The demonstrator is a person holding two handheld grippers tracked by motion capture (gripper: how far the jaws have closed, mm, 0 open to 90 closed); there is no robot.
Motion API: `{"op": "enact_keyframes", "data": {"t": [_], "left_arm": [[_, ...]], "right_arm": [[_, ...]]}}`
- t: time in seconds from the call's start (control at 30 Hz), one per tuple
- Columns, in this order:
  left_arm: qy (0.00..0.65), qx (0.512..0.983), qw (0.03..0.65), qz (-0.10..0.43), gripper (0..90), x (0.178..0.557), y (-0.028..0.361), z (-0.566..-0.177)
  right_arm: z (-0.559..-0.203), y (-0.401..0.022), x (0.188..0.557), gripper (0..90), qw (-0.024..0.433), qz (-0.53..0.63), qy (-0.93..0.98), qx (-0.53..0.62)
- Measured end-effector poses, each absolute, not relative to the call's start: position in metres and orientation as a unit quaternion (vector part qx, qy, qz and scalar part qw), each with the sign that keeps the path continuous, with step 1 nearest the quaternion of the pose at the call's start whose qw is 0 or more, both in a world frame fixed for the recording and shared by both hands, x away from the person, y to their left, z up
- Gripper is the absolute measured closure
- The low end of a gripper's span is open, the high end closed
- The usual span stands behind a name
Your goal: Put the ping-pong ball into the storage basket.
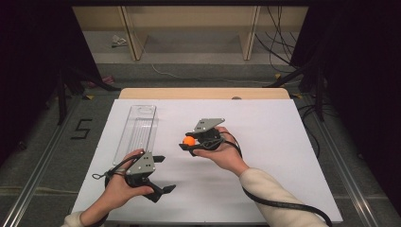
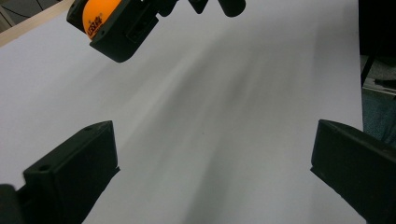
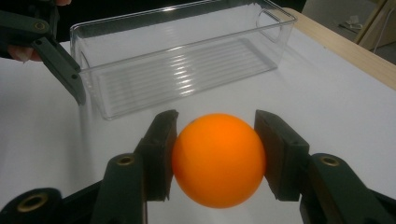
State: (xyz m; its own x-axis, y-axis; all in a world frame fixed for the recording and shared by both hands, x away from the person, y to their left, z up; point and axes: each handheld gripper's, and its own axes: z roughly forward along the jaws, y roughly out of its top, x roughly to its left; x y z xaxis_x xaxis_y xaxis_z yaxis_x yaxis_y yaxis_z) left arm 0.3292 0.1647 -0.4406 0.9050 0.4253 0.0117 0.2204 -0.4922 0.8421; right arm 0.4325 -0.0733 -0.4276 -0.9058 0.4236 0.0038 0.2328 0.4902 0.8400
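The orange ball (image 3: 218, 159) sits clamped between the two black jaws of the right gripper (image 3: 217, 156), a pad pressed against each side of it; in the high view the ball (image 1: 189, 140) is held above the white table cover (image 1: 274, 142), near the middle of the table, with the person's right hand (image 1: 226, 153) wrapped round the right gripper (image 1: 189, 141) from behind; in the left gripper view the ball (image 2: 97, 16) shows at the top left, with dark lettering on its skin, still between those jaws; just beyond it in the right gripper view lies a clear plastic bin (image 3: 182, 60), long, narrow and ribbed along its floor, standing on the cover to the left of the ball in the high view (image 1: 137, 130); the left gripper (image 1: 163, 174) rests near the bin's near end, its jaws spread wide with nothing between them, held by the left hand (image 1: 120, 187); a black cable (image 1: 283, 205) trails from the right gripper past the pale sleeve (image 1: 269, 194).
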Motion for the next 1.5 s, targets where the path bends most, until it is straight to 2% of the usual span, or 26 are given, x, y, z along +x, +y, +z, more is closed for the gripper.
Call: {"op": "enact_keyframes", "data": {"t": [1.5], "left_arm": [[0.188,0.858,0.466,0.108,0.0,0.329,0.164,-0.441]], "right_arm": [[-0.422,-0.054,0.442,51.5,0.096,0.472,0.855,0.193]]}}
